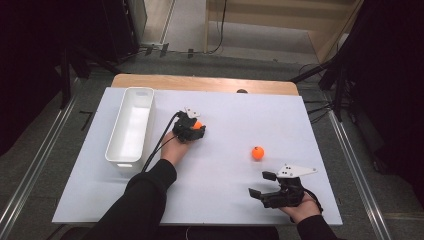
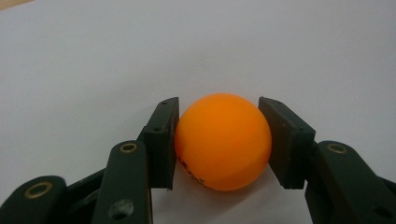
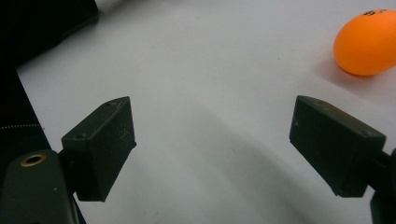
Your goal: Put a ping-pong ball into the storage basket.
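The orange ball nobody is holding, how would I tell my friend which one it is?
Start at the big white table and skip the long white bin on its left side. Look right of the middle for the free orange ball, lying alone on bare tabletop just ahead of the open right hand-held gripper. The other orange ball is squeezed inside the left hand-held gripper.

A bin is set at the table's left. One ball is placed just right of it, another ball farther right and nearer.
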`<state>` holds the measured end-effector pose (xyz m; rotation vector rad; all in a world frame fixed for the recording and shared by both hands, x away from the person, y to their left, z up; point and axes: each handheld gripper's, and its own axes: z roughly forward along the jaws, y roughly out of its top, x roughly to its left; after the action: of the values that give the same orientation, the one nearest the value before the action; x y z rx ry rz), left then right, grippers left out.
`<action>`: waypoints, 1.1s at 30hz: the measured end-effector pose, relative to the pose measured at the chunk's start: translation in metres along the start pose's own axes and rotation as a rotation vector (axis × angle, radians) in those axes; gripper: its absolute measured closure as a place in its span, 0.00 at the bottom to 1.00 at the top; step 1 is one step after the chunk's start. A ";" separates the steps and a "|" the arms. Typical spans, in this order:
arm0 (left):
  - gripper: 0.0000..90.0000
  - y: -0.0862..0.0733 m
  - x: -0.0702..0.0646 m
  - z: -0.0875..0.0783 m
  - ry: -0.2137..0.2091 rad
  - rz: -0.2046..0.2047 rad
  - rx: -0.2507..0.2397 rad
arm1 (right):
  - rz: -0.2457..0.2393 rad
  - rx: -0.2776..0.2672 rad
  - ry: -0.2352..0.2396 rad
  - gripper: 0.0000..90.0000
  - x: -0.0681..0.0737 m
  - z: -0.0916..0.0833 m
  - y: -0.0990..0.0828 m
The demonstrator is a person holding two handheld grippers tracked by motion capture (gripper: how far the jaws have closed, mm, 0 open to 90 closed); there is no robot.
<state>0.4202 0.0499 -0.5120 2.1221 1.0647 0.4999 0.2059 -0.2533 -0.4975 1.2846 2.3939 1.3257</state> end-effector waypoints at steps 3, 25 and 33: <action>0.56 0.000 0.001 -0.001 -0.014 -0.006 -0.001 | -0.002 0.002 -0.001 0.14 0.000 0.000 0.000; 0.56 0.007 -0.008 -0.021 -0.107 0.003 -0.014 | -0.009 0.006 -0.002 0.14 0.000 0.001 0.000; 0.56 0.003 -0.009 -0.031 -0.136 0.019 -0.008 | -0.004 0.007 -0.002 0.14 0.000 0.000 -0.001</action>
<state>0.3977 0.0549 -0.4891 2.1284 0.9649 0.3633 0.2059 -0.2537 -0.4982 1.2811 2.4010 1.3154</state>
